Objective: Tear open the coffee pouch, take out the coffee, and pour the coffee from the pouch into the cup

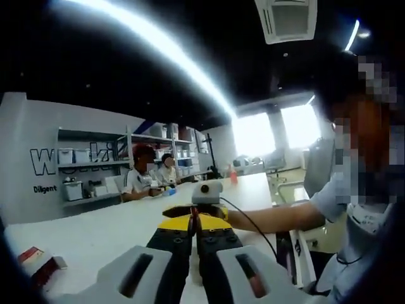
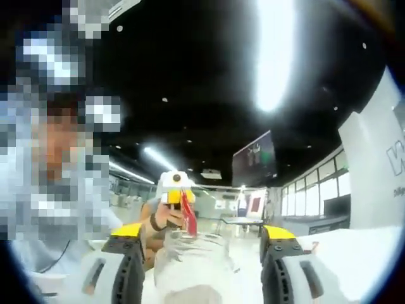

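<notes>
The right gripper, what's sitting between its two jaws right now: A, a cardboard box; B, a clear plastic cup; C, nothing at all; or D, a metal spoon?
B: in the right gripper view, the right gripper has its jaws set wide on either side of a clear plastic cup, with the red coffee pouch held just above it by the left gripper.

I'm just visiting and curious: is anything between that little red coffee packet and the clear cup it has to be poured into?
Nothing visible. In the right gripper view the red coffee pouch hangs just above the clear cup's open mouth, which the right tongs hold, with open air between them.
</notes>
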Demonstrator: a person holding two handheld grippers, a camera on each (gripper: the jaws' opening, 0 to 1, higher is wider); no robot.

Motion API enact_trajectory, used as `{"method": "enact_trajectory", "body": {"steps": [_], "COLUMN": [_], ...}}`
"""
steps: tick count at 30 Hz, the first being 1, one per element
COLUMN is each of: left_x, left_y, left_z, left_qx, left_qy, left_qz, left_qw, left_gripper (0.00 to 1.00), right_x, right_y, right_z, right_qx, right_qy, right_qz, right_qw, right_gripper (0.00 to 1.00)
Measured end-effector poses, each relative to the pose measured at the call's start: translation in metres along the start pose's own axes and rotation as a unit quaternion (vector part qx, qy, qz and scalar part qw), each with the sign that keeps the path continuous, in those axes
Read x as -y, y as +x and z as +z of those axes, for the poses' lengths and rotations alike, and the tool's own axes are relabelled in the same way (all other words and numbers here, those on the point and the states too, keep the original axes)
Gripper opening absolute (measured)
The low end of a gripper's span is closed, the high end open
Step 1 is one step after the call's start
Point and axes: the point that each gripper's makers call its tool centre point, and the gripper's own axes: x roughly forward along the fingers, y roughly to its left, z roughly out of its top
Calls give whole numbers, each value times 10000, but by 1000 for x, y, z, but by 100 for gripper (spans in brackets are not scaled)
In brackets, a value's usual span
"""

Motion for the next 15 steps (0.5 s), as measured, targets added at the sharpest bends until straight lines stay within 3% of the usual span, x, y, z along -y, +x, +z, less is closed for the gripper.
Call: {"method": "enact_trajectory", "body": {"steps": [6, 15], "left_x": [0, 1], "left_y": [-2, -1], "left_z": [0, 0], "left_qx": [104, 134], "left_qy": [-70, -62], "left_qz": [17, 2], "left_qw": [9999, 9999], "left_gripper": [5, 5], "right_x": [1, 15], "right_y": [-6, -34], "right_z": [-15, -58], "right_qx": [-139, -652], "right_qy": [225, 829], "right_qz": [9, -127], "right_qw": [9997, 9943], "right_gripper": [78, 79]}}
